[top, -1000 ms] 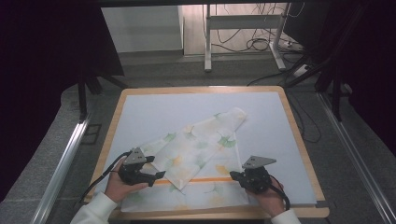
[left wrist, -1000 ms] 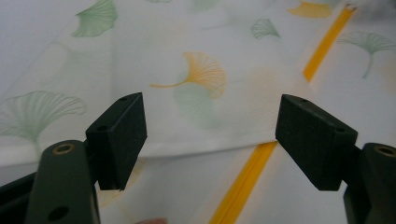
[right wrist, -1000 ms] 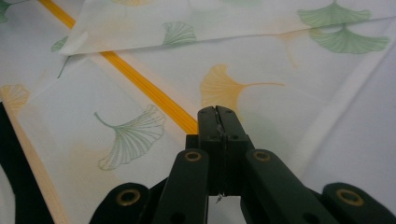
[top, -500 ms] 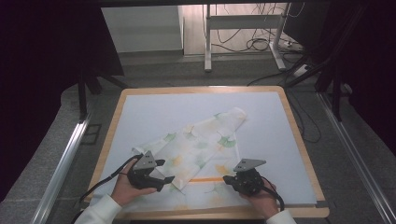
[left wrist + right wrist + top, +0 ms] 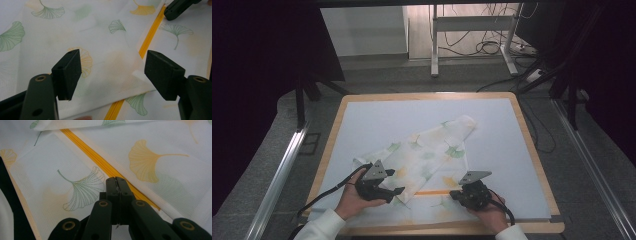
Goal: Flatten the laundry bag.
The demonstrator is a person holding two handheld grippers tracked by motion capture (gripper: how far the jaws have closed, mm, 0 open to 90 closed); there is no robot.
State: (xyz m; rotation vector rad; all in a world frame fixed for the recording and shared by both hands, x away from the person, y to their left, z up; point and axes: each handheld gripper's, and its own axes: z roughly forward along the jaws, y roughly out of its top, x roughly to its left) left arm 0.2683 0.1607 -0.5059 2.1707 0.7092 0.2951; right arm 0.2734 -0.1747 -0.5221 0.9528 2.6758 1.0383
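Left tongs (image 5: 112,75) are wide open over the cloth's (image 5: 427,155) folded corner; right tongs (image 5: 116,185) are shut tight, empty, by the yellow stripe (image 5: 100,163). Cloth lies at the table's (image 5: 512,150) 6 o'clock (thin, floppy, light). Pinch a corner or edge.

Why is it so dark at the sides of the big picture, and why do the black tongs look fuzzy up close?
In the high view, light falls on the table while the room at both sides is unlit and black. In the left gripper view, the left tongs sit close to the lens and blur, yet the cloth weave stays sharp. In the right gripper view, the right tongs look soft too.
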